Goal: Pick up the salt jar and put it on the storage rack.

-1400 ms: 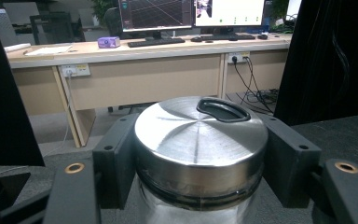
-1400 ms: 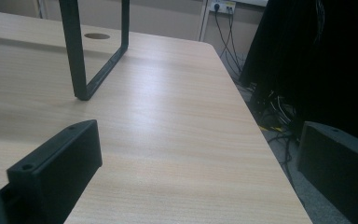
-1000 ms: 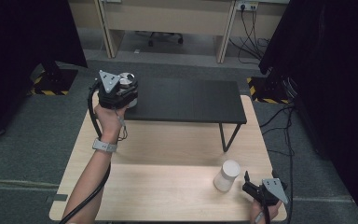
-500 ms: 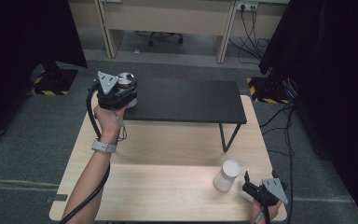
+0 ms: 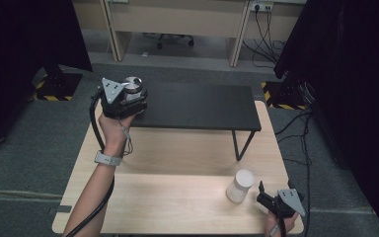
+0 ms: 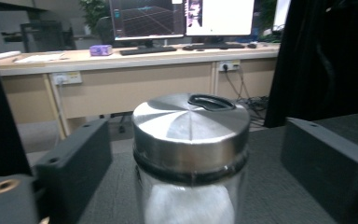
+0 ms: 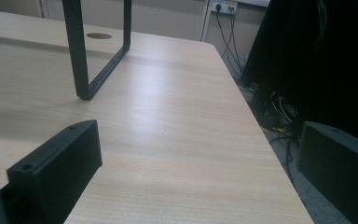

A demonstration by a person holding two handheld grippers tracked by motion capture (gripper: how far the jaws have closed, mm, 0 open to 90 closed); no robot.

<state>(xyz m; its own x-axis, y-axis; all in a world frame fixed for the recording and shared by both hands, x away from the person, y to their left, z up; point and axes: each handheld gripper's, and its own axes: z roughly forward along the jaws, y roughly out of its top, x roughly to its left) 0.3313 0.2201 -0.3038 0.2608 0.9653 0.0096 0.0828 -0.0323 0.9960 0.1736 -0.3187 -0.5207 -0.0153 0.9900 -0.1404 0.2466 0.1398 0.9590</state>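
no legible text, monitor screens too blurred

The jar (image 6: 190, 158) stood upright at the left end of the black shelf (image 5: 197, 106), between the wide-apart jaws of the left gripper (image 5: 128, 94), with a gap to each jaw. It had a brushed steel lid (image 6: 191, 126) (a dark oval recess sat off-centre on its top) and a clear body with pale contents. A white cylindrical container (image 5: 240, 185) stood upright on the wooden table (image 5: 177, 197) near its front right corner, just beside the right gripper (image 5: 266, 200).
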